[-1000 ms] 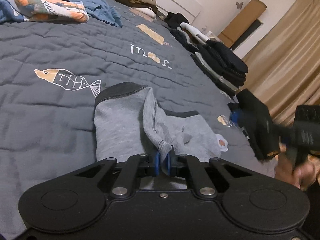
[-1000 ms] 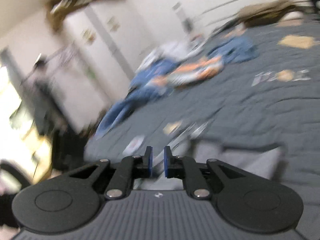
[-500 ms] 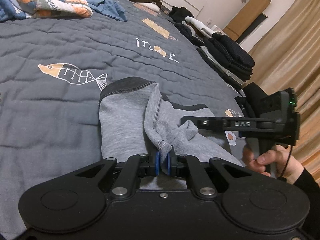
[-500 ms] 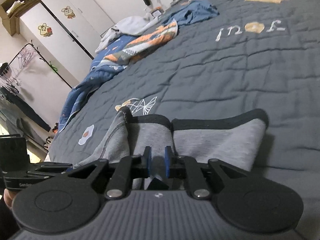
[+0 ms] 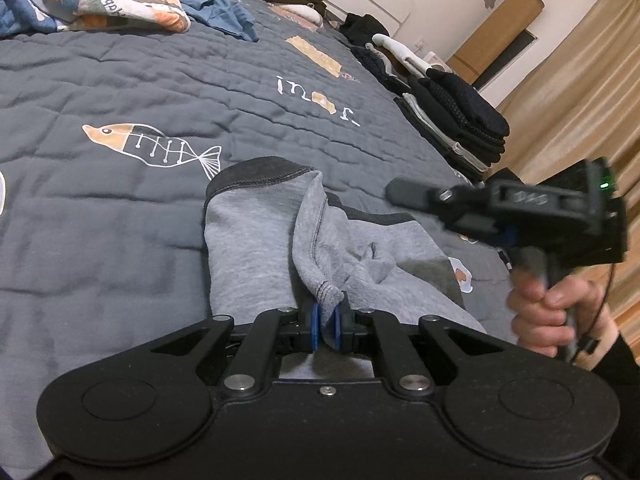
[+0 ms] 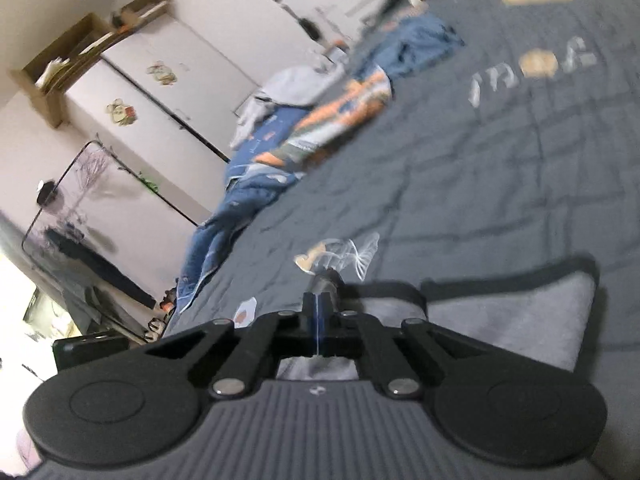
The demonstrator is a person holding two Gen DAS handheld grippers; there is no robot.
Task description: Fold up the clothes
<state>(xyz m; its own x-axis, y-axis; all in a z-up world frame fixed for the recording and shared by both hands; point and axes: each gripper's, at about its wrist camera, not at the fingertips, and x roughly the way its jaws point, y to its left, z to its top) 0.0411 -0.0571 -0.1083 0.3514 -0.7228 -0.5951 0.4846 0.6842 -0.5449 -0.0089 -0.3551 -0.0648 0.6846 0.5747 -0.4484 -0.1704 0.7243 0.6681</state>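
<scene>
Since the earlier frames, the right gripper (image 5: pixel 394 192) has risen from low beside the garment to a spot above its right half, and its jaws have just been closing; they now stand pressed together with no cloth visible between them. The left gripper (image 5: pixel 325 322) has kept its place and its grip.

Dark grey quilt (image 5: pixel 120 208): covers the bed and fills most of both views; printed with a fish motif (image 5: pixel 154 146) and pale lettering (image 5: pixel 316 96).

Heap of unfolded clothes (image 5: pixel 100 4): blue, orange and white pieces at the far left of the quilt, well apart from the work area.

Stack of folded dark clothes (image 5: pixel 460 120): along the right edge of the bed, before beige curtains (image 5: pixel 572 92).

Grey garment (image 5: pixel 256 248): lies near the front edge of the quilt, just beside the fish motif, with a dark band (image 5: pixel 260 172) along its far edge. One hemmed fold rises from the flat cloth toward the left gripper.

Left gripper: narrow, its blue pads (image 5: pixel 314 326) clamped on the stitched hem of that raised fold.

Right gripper: in the left wrist view it is seen side-on, blurred, held by a hand (image 5: pixel 548 312) at the right. In its own view (image 6: pixel 318 320) it points over the garment's dark band.
</scene>
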